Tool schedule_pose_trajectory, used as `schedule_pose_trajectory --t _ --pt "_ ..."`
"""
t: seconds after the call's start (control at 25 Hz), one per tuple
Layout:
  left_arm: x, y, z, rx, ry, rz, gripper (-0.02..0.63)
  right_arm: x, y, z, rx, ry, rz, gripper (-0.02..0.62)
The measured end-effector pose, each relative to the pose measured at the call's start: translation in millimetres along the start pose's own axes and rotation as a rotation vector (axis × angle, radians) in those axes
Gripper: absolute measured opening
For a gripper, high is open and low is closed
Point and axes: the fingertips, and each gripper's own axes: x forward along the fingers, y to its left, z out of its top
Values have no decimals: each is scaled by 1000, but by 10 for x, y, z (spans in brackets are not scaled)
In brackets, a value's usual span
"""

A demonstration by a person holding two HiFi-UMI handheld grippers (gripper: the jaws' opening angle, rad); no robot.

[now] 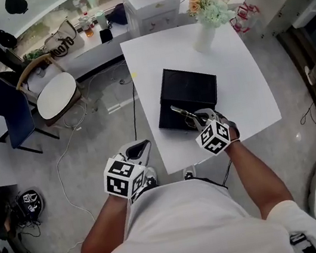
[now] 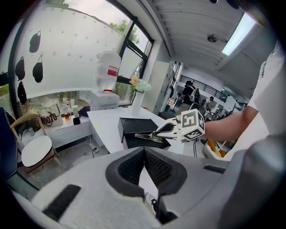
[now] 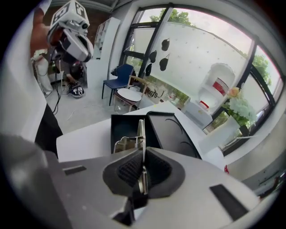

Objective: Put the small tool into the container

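A black container (image 1: 189,89) lies open on the white table (image 1: 240,78); in the right gripper view its hollow half (image 3: 123,129) is on the left and the flat lid half (image 3: 172,134) on the right. My right gripper (image 1: 196,121) is shut on a small metal tool (image 1: 181,112), which juts out over the container's near side. The tool (image 3: 140,134) stands edge-on between the pads, its tip above the hollow half. My left gripper (image 1: 139,148) hangs off the table's front left corner, above the floor, shut and empty. From the left gripper view, the right gripper (image 2: 158,133) and tool (image 2: 143,135) show above the container (image 2: 134,127).
A white vase of flowers (image 1: 206,14) stands at the table's far edge. Behind the table is a white cabinet (image 1: 152,6). A round white chair (image 1: 56,95) and a blue chair (image 1: 7,110) stand on the floor to the left, with cables (image 1: 67,163) nearby.
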Motion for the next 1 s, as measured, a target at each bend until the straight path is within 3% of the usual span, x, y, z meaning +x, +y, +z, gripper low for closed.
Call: schedule_pose_trajectory --t 0.28,0.56,1.0 --pt "-97 53 -20 -16 -17 37 9 388 -51 -18 -149 54 12 11" --pt "-228 155 -69 -46 -23 82 9 608 -69 -13 -181 82 17 11" --pt "-326 227 -134 -67 -30 112 9 832 -126 -44 -237 113 -46 14"
